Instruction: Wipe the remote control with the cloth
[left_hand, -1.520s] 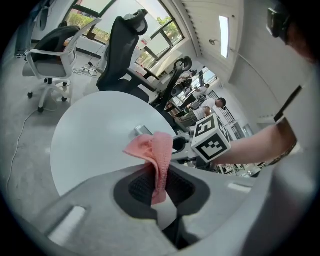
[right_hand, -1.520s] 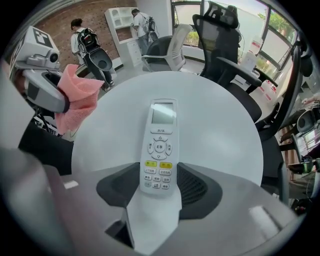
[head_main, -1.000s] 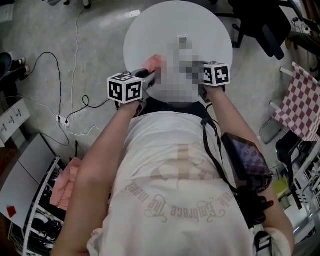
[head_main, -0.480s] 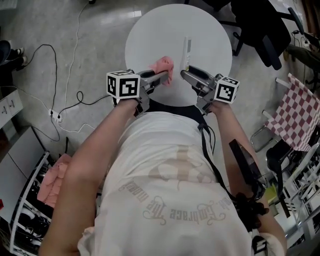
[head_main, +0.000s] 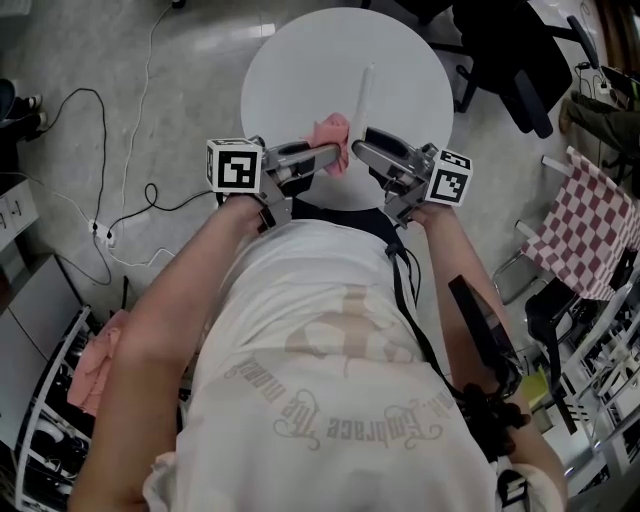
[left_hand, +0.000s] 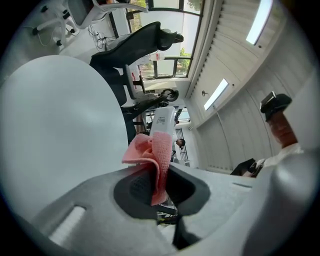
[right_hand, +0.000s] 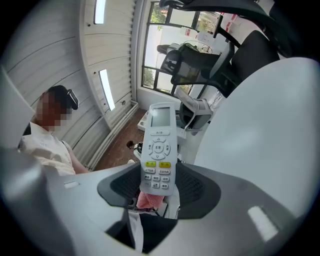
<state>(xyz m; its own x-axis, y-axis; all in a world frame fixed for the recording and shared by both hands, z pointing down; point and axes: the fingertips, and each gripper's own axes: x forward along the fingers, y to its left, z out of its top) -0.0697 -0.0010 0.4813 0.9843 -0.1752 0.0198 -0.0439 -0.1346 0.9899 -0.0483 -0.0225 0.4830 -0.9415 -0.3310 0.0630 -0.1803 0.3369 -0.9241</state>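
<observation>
Jaws of our left gripper (left_hand: 156, 187) are pinched shut on a pink cloth (left_hand: 152, 157). It is caught between the pads by one fold, and the rest bunches up loosely past the tips. Our right gripper (right_hand: 158, 185) has its jaws set wide and clamped on the two long edges of a white remote control (right_hand: 157, 150). They hold it by its lower end, so the lowest rows of buttons sit between the pads while the screen end stands well out beyond the tips. The button face looks back along the right jaws.

The two pairs of jaws point toward each other, tips close. From the left jaws, the remote's plain back rises just past the cloth. From the right jaws, a bit of pink peeks out under the remote's bottom edge. We cannot tell whether cloth and remote touch. A round white table (head_main: 300, 70) lies under and beyond both pairs of jaws, with a black office chair (left_hand: 135, 42) farther out.
</observation>
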